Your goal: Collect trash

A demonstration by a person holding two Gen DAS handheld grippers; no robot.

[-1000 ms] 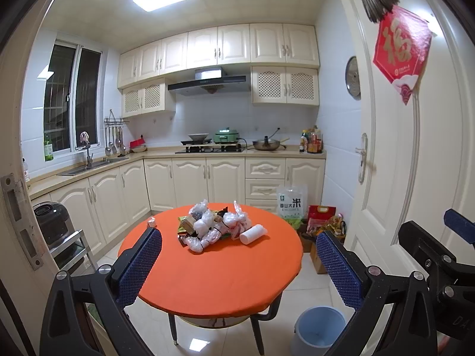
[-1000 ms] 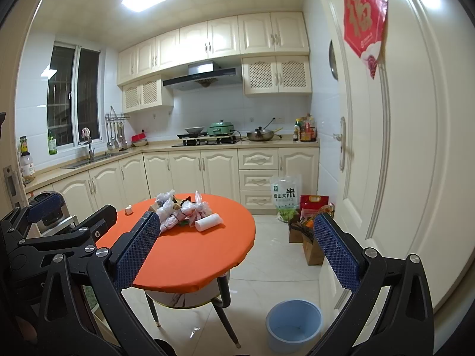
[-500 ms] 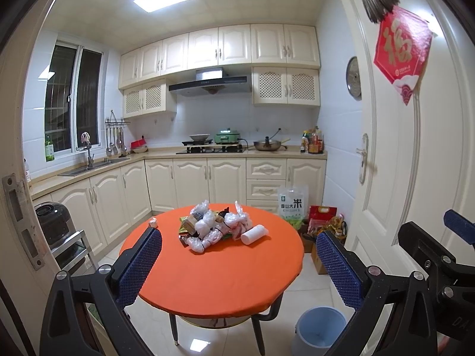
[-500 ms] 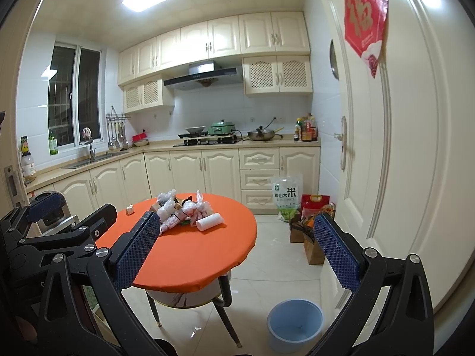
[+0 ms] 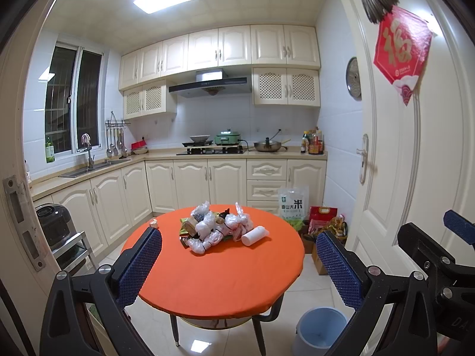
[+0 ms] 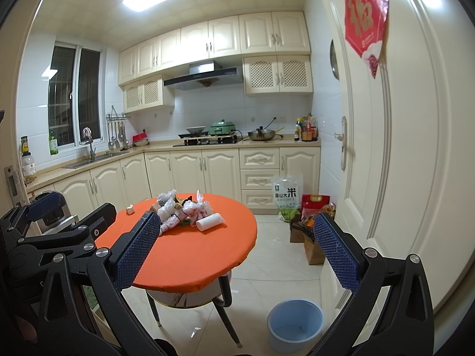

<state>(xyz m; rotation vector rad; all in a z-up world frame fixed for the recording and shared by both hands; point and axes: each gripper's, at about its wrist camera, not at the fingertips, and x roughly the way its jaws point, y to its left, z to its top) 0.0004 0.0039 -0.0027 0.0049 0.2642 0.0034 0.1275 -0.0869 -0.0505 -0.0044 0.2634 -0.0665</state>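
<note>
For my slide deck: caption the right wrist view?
Open right gripper faces orange round table piled with bagged trash, blue bin below.

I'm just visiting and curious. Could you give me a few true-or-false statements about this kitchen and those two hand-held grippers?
1. The trash pile sits on the orange table. True.
2. The blue bin stands on the table. False: it stands on the floor.
3. The left hand-held gripper holds a bag. False: it is open and empty.
4. The right hand-held gripper is open. True.
5. The white roll lies beside the pile. True.
</note>
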